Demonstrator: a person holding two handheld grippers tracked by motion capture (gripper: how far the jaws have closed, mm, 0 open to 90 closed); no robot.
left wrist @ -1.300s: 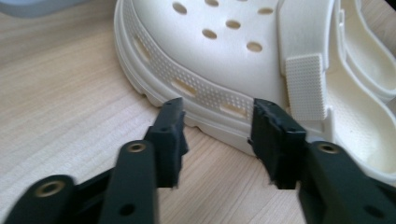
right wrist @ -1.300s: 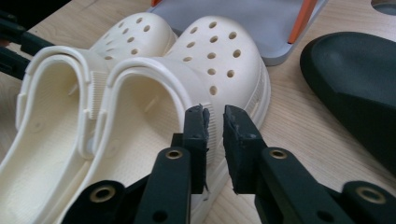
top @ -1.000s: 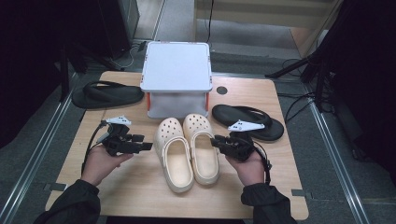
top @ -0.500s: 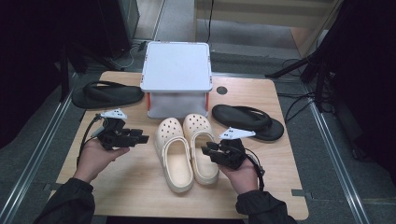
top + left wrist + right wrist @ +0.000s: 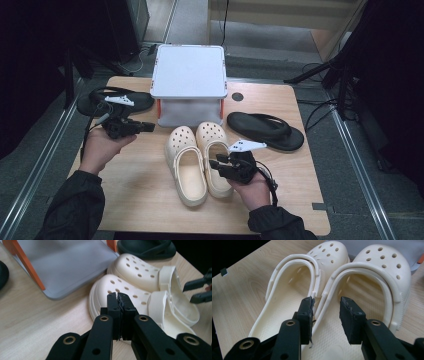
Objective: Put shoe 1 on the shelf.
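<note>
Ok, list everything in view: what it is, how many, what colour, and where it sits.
table: 1, light wood, under everything.
clogs: 2, cream, side by side at the table's middle, toes toward the box.
storage box: 1, pale grey lid, translucent walls, orange latches, at the far middle of the table.
left flip-flop: 1, black, far left of the table, beside the box.
right flip-flop: 1, black, right of the clogs.
left gripper: 1, black, held above the table's left side, jaws shut on nothing.
right gripper: 1, black, jaws open and just been opening, one to each side of the right-hand clog's inner wall.
hands: 2, dark sleeves, at the near edge.
</note>
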